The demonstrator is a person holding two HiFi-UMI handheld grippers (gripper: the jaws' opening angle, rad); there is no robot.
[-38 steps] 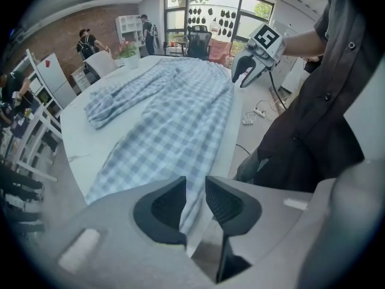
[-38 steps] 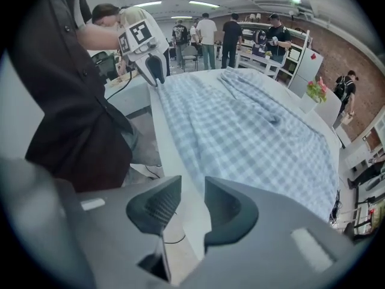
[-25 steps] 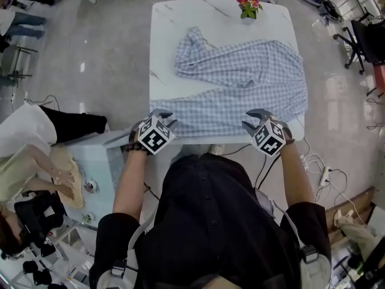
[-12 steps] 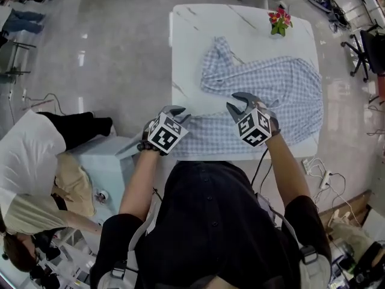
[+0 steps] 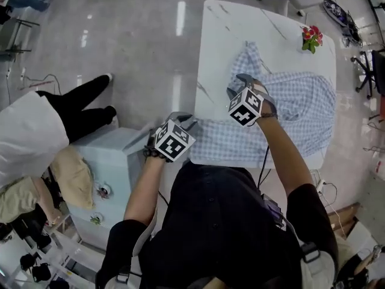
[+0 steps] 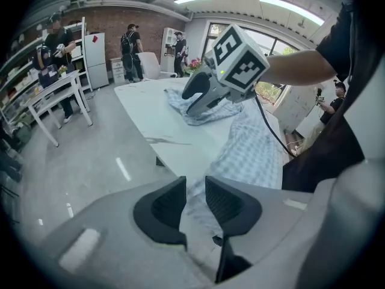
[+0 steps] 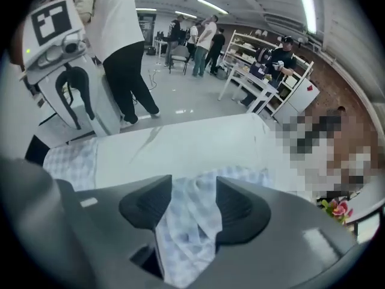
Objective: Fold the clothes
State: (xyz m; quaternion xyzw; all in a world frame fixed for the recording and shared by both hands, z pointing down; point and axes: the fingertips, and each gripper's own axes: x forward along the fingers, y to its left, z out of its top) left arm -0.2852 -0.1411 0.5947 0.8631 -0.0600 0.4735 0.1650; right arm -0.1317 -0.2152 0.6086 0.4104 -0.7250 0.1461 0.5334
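Checked shirt (image 5: 301, 110) crosswise on table (image 5: 222, 35).
L gripper (image 5: 183, 118) nips near-left corner; R gripper (image 5: 236, 84), jaws just opening round cloth, farther in.

Both arms were out front, grippers tipped steeply down. The left gripper (image 5: 182, 119) sat close to the body, elbow bent, its fingers (image 6: 165, 206) nearly together and pinching the edge of the shirt (image 5: 301, 101). The right gripper (image 5: 236, 82) was reached further out on a straighter arm. Its fingers (image 7: 147, 202) had just been opening, with cloth lying loose between them, not squeezed.
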